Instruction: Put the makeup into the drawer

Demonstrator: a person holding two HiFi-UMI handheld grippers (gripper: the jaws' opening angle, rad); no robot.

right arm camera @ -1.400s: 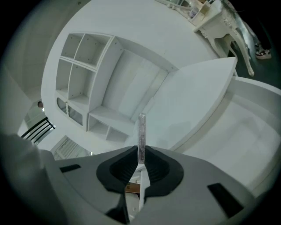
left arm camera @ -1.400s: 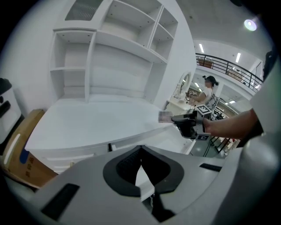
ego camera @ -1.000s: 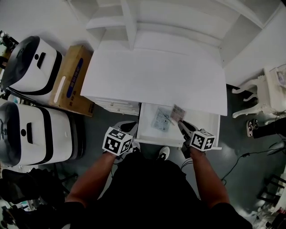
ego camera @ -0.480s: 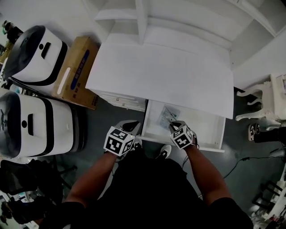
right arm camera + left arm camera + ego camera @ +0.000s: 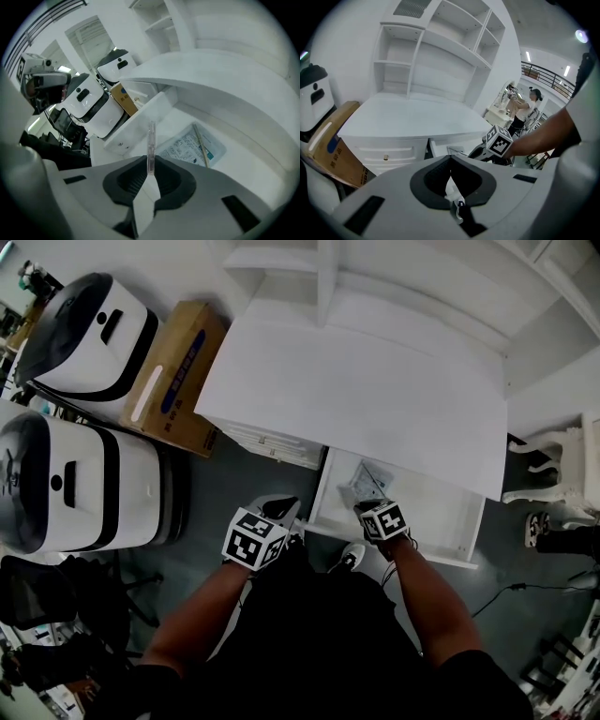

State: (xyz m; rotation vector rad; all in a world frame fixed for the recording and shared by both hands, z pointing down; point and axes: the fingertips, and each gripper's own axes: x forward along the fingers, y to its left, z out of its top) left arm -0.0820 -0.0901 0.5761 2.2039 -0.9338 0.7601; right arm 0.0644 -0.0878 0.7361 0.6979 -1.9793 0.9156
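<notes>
The white desk's drawer (image 5: 441, 521) stands pulled out, and a printed clear packet (image 5: 364, 482) with a thin stick lies in it, also visible as the packet (image 5: 191, 146) in the right gripper view. My right gripper (image 5: 367, 506) hangs low over the drawer's front left part. It is shut on a thin clear makeup packet (image 5: 151, 143) that stands edge-on between the pads. My left gripper (image 5: 278, 509) stays outside the drawer, left of its front corner, with its fingertips together and nothing held (image 5: 450, 158).
The white desk top (image 5: 356, 399) with shelves behind overhangs the drawer. A brown cardboard box (image 5: 173, 381) and two white-and-black machines (image 5: 80, 479) stand on the left. A white chair (image 5: 553, 479) is on the right. A person (image 5: 524, 107) stands far off.
My right gripper has come down and leftward into the drawer's front part, rolling so the held packet now stands edge-on. The left gripper shifted only slightly.
</notes>
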